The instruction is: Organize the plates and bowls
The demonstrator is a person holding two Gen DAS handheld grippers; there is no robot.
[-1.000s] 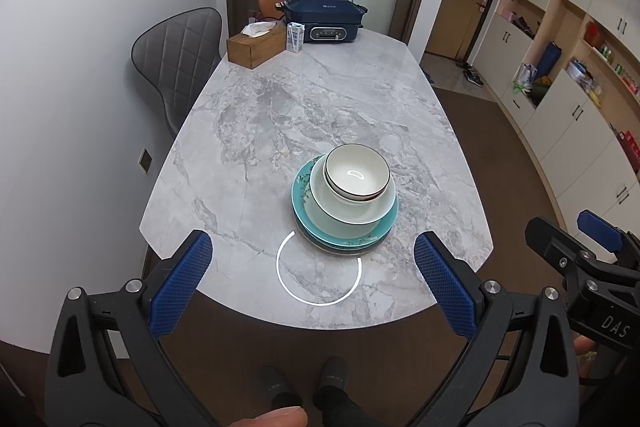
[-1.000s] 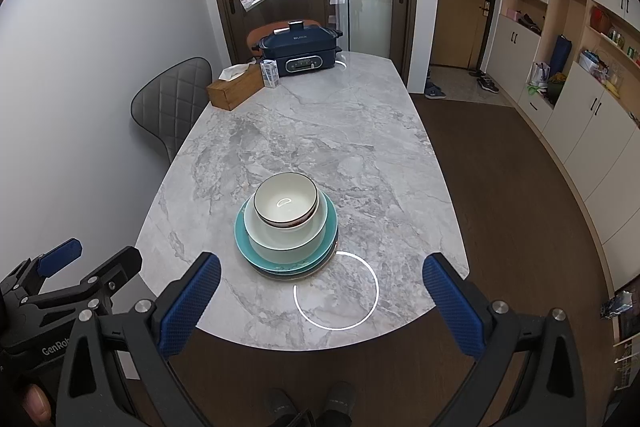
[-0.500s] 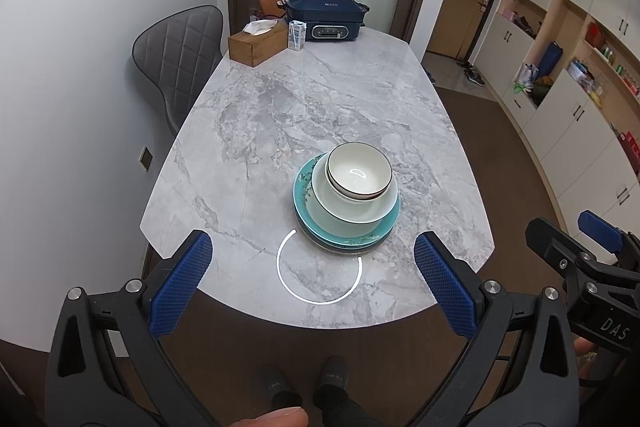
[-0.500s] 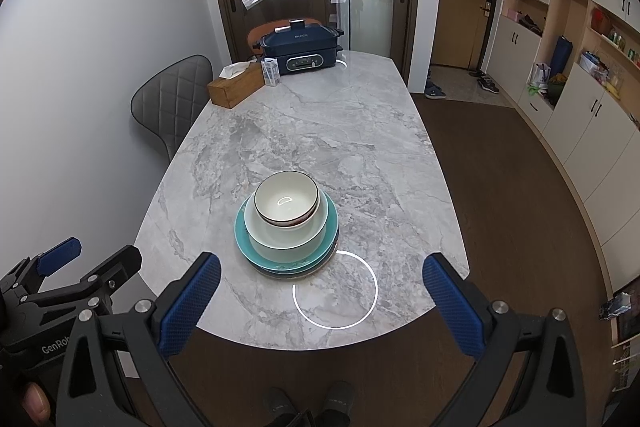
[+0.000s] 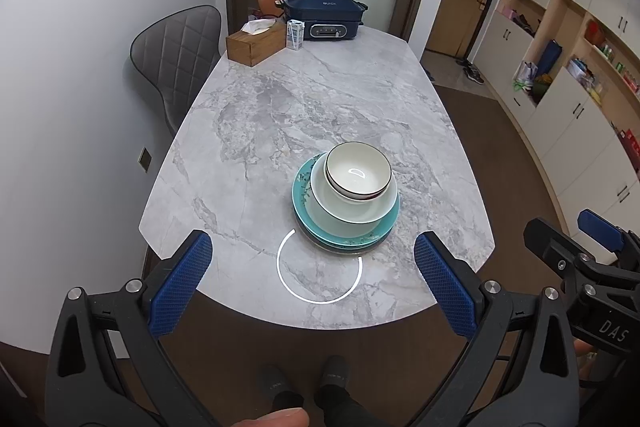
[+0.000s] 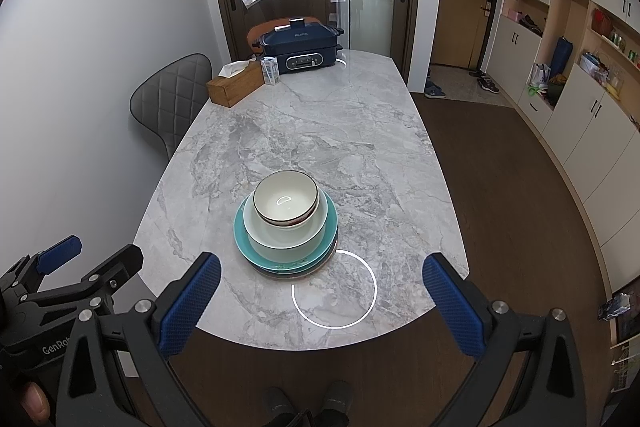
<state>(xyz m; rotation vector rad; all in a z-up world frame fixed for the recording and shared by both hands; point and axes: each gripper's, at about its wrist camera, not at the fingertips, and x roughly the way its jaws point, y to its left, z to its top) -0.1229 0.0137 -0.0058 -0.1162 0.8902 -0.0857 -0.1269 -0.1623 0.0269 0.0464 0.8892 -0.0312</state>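
A stack of dishes stands near the front edge of the marble table [image 5: 304,115]: a small white bowl with a dark rim [image 5: 358,174] in a pale green bowl [image 5: 352,215], on teal plates [image 5: 304,187]. The stack also shows in the right wrist view, with the white bowl [image 6: 286,201] on top and the teal plates [image 6: 244,239] below. My left gripper [image 5: 313,281] is open and empty, held above and in front of the table edge. My right gripper [image 6: 322,301] is open and empty, likewise short of the stack. The right gripper shows at the right edge of the left wrist view [image 5: 592,267].
At the table's far end stand a dark blue electric cooker [image 5: 324,17], a wooden tissue box [image 5: 256,43] and a small carton [image 5: 295,35]. A grey chair [image 5: 176,55] is at the left side. Cabinets [image 5: 568,99] line the right wall.
Both views have shifted very slightly; the stack sits a touch nearer in the left wrist view. Both grippers stay open and the dishes have not moved.
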